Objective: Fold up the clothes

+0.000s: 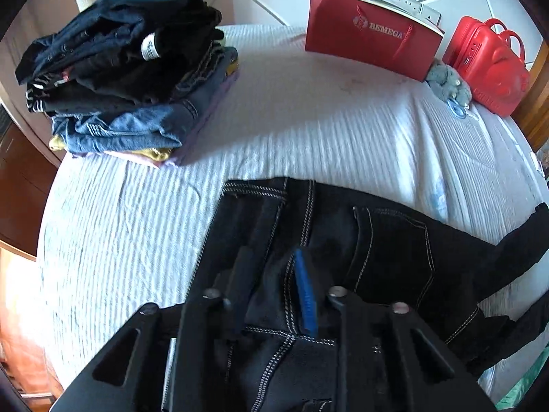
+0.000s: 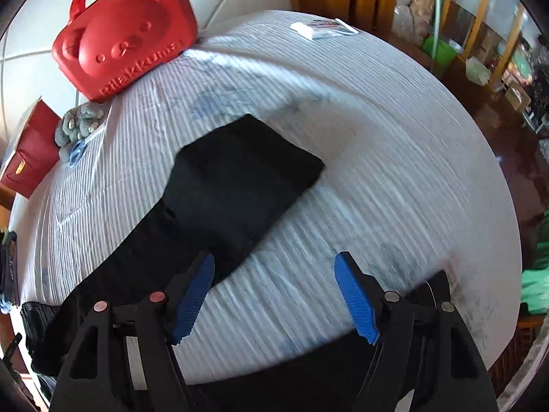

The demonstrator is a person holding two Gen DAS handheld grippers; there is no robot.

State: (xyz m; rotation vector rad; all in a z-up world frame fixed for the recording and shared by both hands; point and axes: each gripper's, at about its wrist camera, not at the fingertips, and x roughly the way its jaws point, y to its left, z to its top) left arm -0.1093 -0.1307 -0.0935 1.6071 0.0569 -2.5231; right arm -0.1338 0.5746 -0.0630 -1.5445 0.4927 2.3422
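1. Low in the left wrist view, your left gripper (image 1: 274, 292) has its jaws parted over one pair of black jeans (image 1: 387, 250), denim lying between them; whether the pads press it, you cannot tell.
2. In the right wrist view, your right gripper (image 2: 274, 295) stands with jaws wide apart, holding nothing, above the bed (image 2: 394, 171); a jeans leg lies just past its left finger.
3. Upper left: one stack of folded clothes (image 1: 130, 68).
4. Top right: one red paper bag (image 1: 370, 34), one grey plush toy (image 1: 449, 84), one red case (image 1: 487, 65).
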